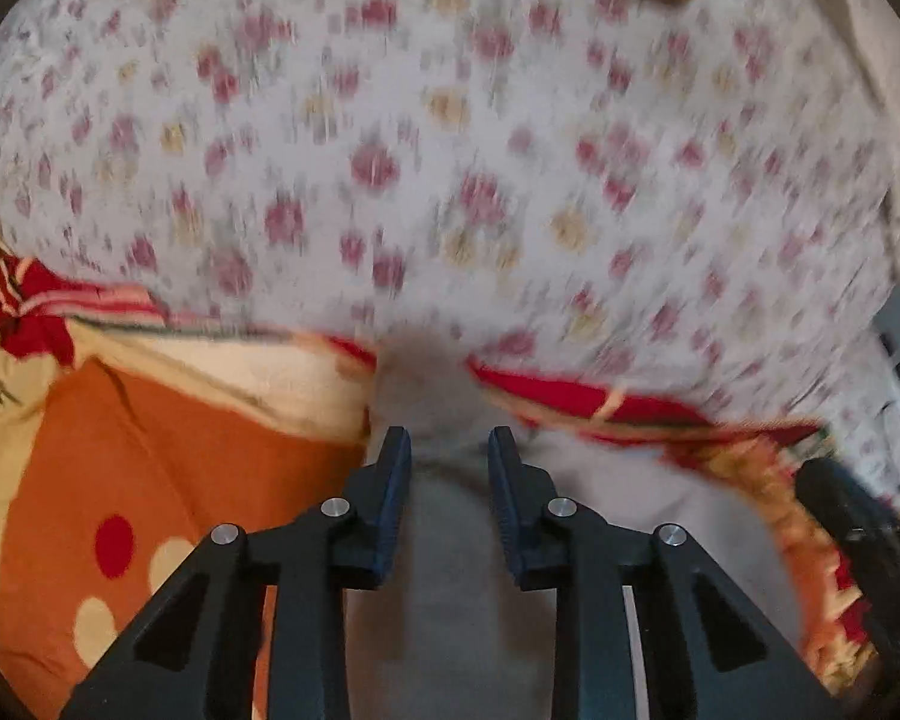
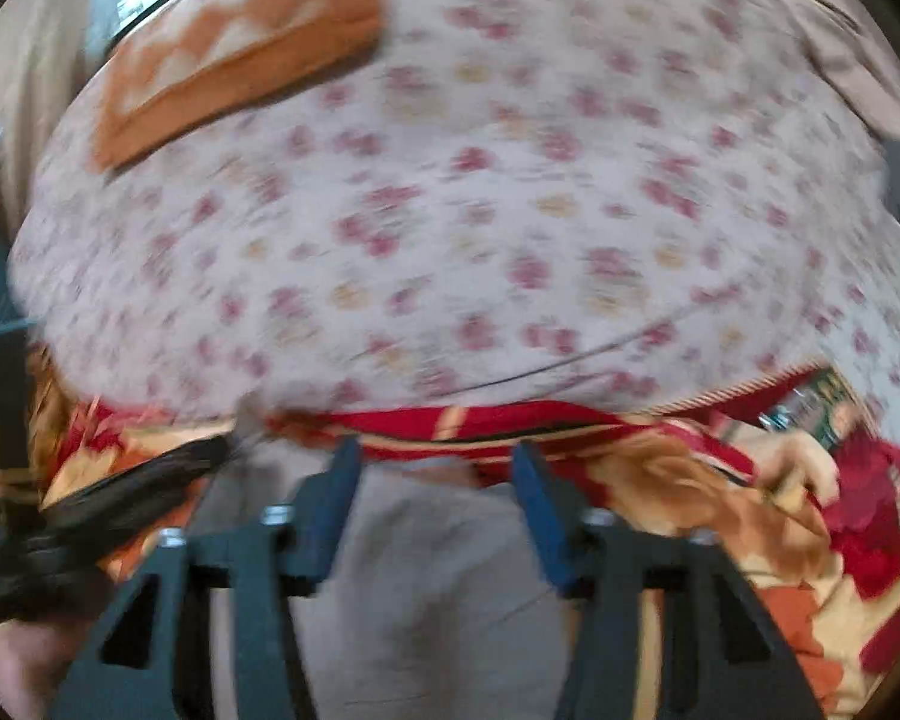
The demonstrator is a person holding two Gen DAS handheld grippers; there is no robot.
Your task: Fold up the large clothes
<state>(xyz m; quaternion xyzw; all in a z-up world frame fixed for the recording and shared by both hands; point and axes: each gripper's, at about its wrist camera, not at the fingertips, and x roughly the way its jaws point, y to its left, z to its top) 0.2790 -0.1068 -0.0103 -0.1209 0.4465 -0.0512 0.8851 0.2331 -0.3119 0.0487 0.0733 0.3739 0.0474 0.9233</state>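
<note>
Both wrist views are motion-blurred; detail is limited.

Garment: a plain grey cloth (image 1: 450, 540) fills the lower centre of the left view, running from between the fingers down to the bottom edge. Same grey cloth (image 2: 438, 570) sits lower centre in the right view. Its full outline is not visible, so the fold count cannot be told.

Left gripper (image 1: 449, 438): jaws parted by a moderate gap, grey cloth showing between them; whether the pads touch or pinch it cannot be told. Right gripper (image 2: 435, 450): jaws wider apart, nothing visibly clamped, cloth below and between.

Step, as judged: both tools sit at the far edge of the grey cloth, so this looks like the approach to an edge grasp, or a release just after laying a fold. The next move probably calls for both tools closing on the same edge, level with each other, then carrying it over evenly.

Surroundings: floral sheet (image 1: 450, 150) covers the upper half of both views. A red, orange and cream patterned blanket (image 1: 120, 450) lies under the cloth, lower left and along the middle band. An orange cushion (image 2: 240, 48) sits upper left in the right view.

Obstruction risk: the blanket's red border lies just beside the cloth edge and could be pinched with it.
</note>
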